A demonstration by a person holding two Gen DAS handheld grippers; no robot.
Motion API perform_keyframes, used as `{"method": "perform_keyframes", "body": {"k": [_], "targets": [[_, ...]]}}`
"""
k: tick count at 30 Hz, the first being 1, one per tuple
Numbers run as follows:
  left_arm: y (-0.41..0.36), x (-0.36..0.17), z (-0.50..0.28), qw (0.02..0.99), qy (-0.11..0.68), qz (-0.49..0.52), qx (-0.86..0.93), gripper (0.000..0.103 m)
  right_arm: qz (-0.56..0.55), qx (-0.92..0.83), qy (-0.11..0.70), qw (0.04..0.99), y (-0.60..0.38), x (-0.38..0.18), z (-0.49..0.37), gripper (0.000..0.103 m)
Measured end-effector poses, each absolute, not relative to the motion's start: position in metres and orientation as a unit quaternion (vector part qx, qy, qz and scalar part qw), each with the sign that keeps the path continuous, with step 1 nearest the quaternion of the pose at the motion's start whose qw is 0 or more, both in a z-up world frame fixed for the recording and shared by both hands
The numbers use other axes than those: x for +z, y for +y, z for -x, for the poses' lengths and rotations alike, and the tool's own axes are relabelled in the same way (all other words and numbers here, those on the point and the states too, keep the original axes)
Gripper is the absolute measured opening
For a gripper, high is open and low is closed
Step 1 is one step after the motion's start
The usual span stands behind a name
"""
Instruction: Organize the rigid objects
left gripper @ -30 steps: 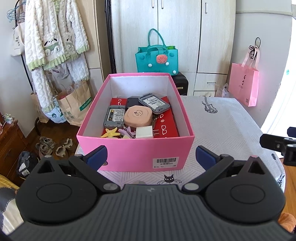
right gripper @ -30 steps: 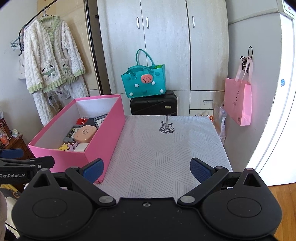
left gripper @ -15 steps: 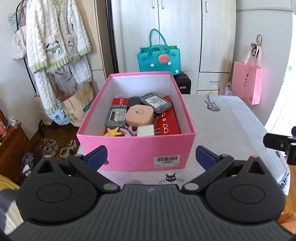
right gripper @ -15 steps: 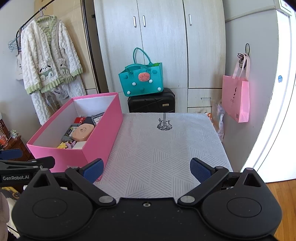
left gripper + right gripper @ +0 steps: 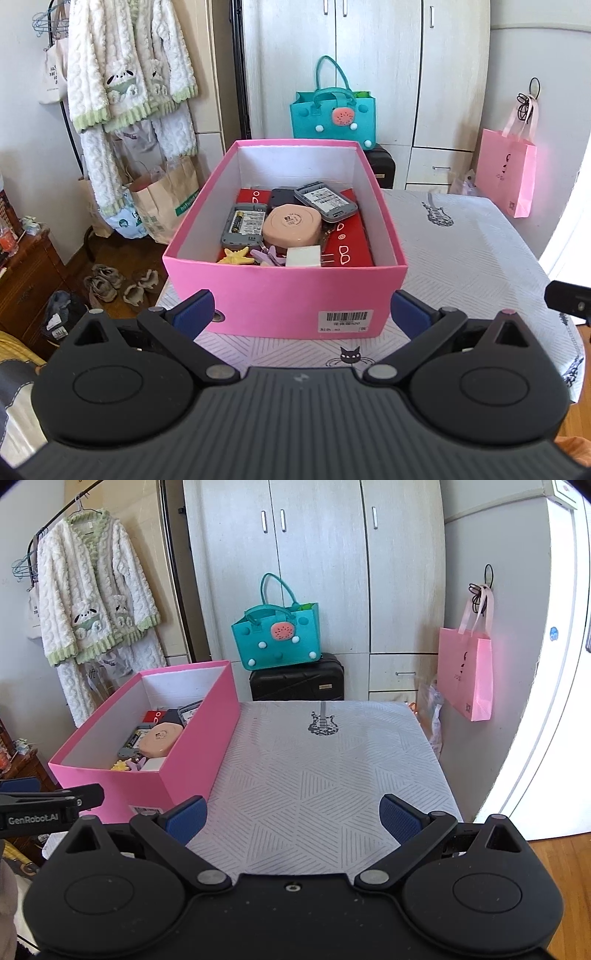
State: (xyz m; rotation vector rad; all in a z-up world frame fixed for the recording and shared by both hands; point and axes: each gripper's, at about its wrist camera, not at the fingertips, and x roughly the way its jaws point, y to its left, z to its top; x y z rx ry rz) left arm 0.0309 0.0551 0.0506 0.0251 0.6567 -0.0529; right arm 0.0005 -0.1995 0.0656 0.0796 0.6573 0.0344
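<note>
A pink box (image 5: 284,295) stands on the table's left part; it also shows in the right wrist view (image 5: 192,768). Inside lie a peach round case (image 5: 291,225), a grey device with a battery (image 5: 244,230), a grey device with a label (image 5: 327,201), a black item (image 5: 282,197), a yellow starfish (image 5: 236,256), a purple clip (image 5: 267,256), a white charger (image 5: 303,256) and a red box (image 5: 351,242). My left gripper (image 5: 301,315) is open and empty just before the box's near wall. My right gripper (image 5: 293,818) is open and empty over the tablecloth.
The table carries a white patterned cloth (image 5: 332,775) with a guitar print (image 5: 324,723). Behind it stand a black suitcase (image 5: 297,681) with a teal bag (image 5: 277,635), a wardrobe, and a pink bag (image 5: 466,672) on the right. Shoes (image 5: 118,284) lie on the floor at left.
Both grippers have drawn back and risen a little, so the box looks slightly farther. Both stay open and empty. Nothing in the box has moved.
</note>
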Motion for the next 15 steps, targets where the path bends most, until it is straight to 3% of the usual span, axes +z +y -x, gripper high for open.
{"method": "perform_keyframes", "body": {"k": [15], "targets": [[0.0564,0.0509,-0.0256,0.95,0.311,-0.019,-0.023,0.103,-0.039,0.013,0.326,0.945,-0.2002,0.0649,0.0004,0.101]]}}
